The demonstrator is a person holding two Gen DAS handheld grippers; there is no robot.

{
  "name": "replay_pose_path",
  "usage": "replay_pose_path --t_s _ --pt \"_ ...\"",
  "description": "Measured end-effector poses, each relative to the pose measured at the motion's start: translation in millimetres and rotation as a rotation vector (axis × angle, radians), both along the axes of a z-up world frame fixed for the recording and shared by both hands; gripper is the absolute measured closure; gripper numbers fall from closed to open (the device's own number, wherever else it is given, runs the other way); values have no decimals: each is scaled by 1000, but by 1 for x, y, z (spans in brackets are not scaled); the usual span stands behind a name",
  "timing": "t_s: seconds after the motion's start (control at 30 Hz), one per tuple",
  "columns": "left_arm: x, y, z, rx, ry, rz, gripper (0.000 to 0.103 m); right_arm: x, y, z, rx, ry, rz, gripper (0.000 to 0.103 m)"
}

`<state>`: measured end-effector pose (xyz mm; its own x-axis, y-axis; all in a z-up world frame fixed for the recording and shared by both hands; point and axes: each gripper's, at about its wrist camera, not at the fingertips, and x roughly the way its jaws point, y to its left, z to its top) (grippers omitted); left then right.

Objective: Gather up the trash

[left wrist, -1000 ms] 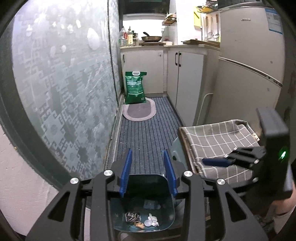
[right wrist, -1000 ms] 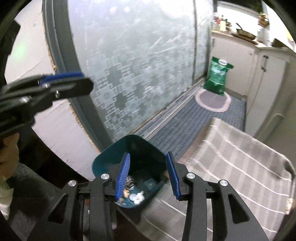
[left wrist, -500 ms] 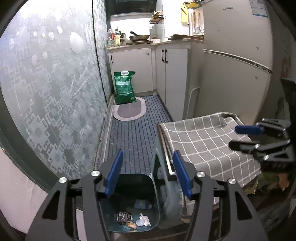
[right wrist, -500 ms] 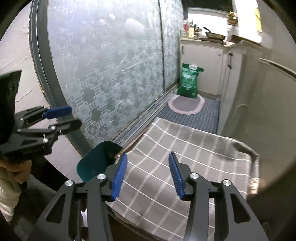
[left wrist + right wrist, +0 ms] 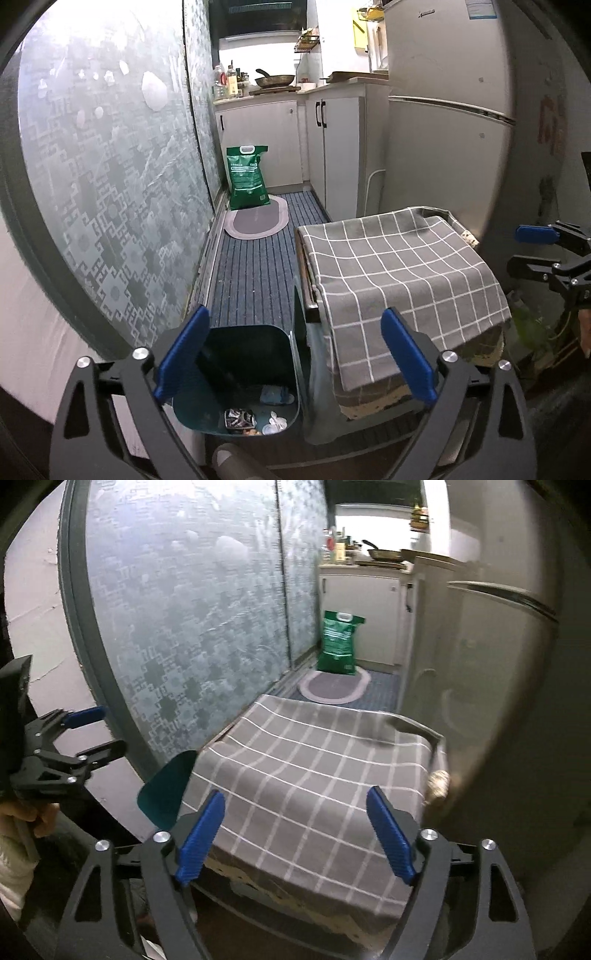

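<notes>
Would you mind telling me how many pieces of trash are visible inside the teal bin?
About 4, all at the bottom of the teal bin: a crumpled dark wrapper, a white scrap, a pale bluish piece, brown crumbs. More may be hidden.

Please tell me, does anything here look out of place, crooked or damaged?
Only small things. The checked cloth lies askew, one corner hanging over the table edge. Crumbling pale material shows under it at the front. The trash sits inside the teal bin; nothing looks spilled.

black gripper (image 5: pixel 295 354) frames; blue ribbed pads (image 5: pixel 406 354); silver screws; pale sleeve (image 5: pixel 14 878)
</notes>
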<state>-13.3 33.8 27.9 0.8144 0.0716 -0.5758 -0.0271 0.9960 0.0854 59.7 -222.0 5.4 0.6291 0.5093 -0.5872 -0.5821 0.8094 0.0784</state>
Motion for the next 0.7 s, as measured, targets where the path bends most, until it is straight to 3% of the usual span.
replay_pose_path --t_s 0.2,0.7 --pt "-20 -6 1 -13 -6 17 3 -22 -14 -8 13 8 -17 3" --pt "-61 -9 2 -34 -39 38 3 -71 -3 -13 16 -17 28 3"
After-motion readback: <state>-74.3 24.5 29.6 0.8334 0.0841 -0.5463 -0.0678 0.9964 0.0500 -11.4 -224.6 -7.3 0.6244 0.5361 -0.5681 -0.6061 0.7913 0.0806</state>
